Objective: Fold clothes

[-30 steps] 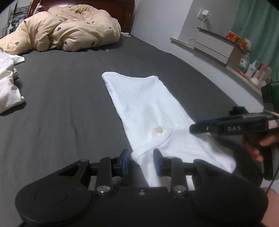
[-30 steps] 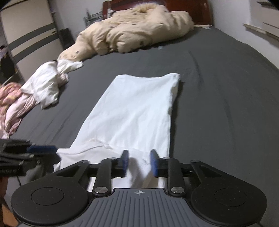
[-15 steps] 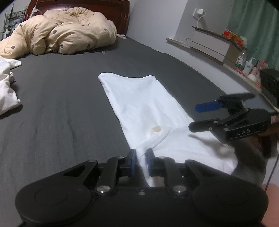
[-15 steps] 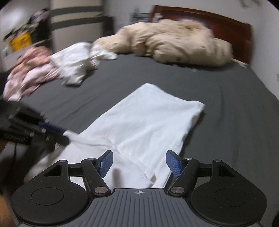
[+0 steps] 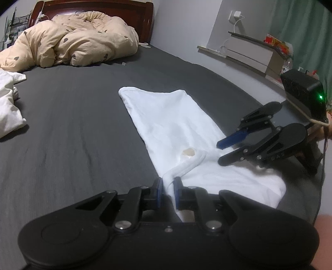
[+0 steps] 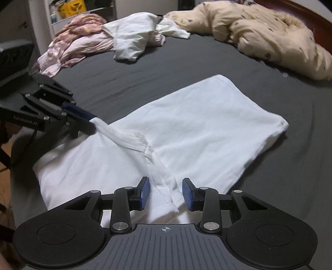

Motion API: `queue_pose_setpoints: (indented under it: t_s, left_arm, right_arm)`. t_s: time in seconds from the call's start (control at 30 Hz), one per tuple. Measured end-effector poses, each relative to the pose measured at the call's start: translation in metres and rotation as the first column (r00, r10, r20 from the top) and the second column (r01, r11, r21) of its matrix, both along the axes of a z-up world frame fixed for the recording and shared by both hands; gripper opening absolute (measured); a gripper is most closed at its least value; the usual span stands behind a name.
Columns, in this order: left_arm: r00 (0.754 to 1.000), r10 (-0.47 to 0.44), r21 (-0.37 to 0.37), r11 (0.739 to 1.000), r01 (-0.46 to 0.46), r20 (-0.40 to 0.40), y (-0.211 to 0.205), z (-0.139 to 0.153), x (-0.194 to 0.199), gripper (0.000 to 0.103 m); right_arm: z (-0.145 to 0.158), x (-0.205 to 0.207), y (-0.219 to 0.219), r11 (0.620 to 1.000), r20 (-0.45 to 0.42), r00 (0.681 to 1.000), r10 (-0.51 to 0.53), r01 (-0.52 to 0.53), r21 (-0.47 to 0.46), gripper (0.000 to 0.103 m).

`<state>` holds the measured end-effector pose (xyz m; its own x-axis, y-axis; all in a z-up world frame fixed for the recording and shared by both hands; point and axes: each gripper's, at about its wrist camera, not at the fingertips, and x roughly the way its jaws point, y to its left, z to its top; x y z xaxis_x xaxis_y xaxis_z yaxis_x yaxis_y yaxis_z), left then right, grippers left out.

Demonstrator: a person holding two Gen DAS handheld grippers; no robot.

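- A white T-shirt (image 5: 172,124) lies on a dark grey bed sheet (image 5: 68,124), folded into a long narrow strip with its neckline at the near end and its hem at the far end
- The left gripper (image 5: 167,188) sits low at the near edge of the shirt; its two blue-padded fingers (image 5: 158,187) are almost together and pinch the ribbed collar (image 5: 186,164) between them
- In the right wrist view the same grip shows from the side: the left gripper (image 6: 91,119) holds the collar edge, and the fabric is pulled up into a small peak at its tip
- The right gripper (image 6: 165,194) is at the near right part of the shirt, its jaws partly apart and closing
- A fold of the shirt with a stitched edge (image 6: 170,199) lies between the right gripper's pads, but the pads stand clear of the cloth on both sides
- From the left wrist view the right gripper (image 5: 222,152) hangs just above the shirt, one finger over the other, beside the collar
- A small pale label (image 5: 187,152) shows inside the neckline
- A crumpled beige duvet (image 5: 72,47) with dark spots lies at the far end of the bed against a dark wooden headboard (image 5: 99,8)
- A heap of white and pink clothes (image 6: 99,41) lies at the far left of the bed, well apart from the shirt
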<state>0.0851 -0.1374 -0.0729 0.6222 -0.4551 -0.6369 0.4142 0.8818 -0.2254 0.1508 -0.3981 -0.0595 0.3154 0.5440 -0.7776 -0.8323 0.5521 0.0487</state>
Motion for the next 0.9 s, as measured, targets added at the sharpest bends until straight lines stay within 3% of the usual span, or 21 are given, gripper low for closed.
queue_pose_setpoints:
  t_s: [0.03, 0.07, 0.1, 0.2, 0.43, 0.6, 0.73, 0.9]
  left_arm:
    - [1.000, -0.001, 0.000, 1.000, 0.001, 0.001, 0.000, 0.000, 0.000, 0.011]
    - [1.000, -0.002, 0.000, 1.000, 0.002, 0.003, 0.000, 0.000, -0.001, 0.011]
    - [1.000, -0.003, -0.001, 1.000, 0.003, 0.005, 0.000, 0.001, -0.001, 0.011]
    - [1.000, -0.016, -0.011, 1.000, 0.017, 0.027, -0.002, 0.005, -0.003, 0.011]
    - [0.993, -0.070, -0.022, 0.997, 0.072, 0.098, -0.013, 0.021, -0.006, 0.011]
    - [0.992, -0.070, -0.011, 0.997, 0.072, 0.104, -0.021, 0.023, 0.003, 0.011]
    - [0.999, -0.037, 0.024, 0.999, 0.036, 0.039, -0.026, 0.010, 0.017, 0.011]
    - [1.000, -0.014, 0.049, 0.999, 0.014, 0.009, -0.025, -0.002, 0.020, 0.012]
  right_arm:
    - [0.000, 0.000, 0.000, 1.000, -0.003, 1.000, -0.012, 0.012, 0.004, 0.032]
    - [0.000, -0.001, -0.001, 1.000, -0.005, 1.000, -0.025, 0.025, 0.013, 0.020]
    - [0.000, -0.003, -0.001, 0.999, 0.002, 0.999, -0.038, 0.038, 0.020, 0.014]
    - [0.004, -0.017, -0.001, 0.997, 0.037, 0.997, -0.073, 0.073, 0.017, 0.006]
    - [0.032, -0.053, -0.013, 0.972, 0.105, 0.967, -0.232, 0.228, 0.047, 0.006]
    - [0.050, -0.063, -0.022, 0.947, 0.087, 0.943, -0.321, 0.316, 0.062, 0.006]
    - [0.036, -0.048, -0.014, 0.938, 0.066, 0.936, -0.347, 0.345, 0.035, 0.006]
    - [0.014, -0.033, -0.011, 0.905, 0.027, 0.905, -0.425, 0.424, 0.040, 0.007]
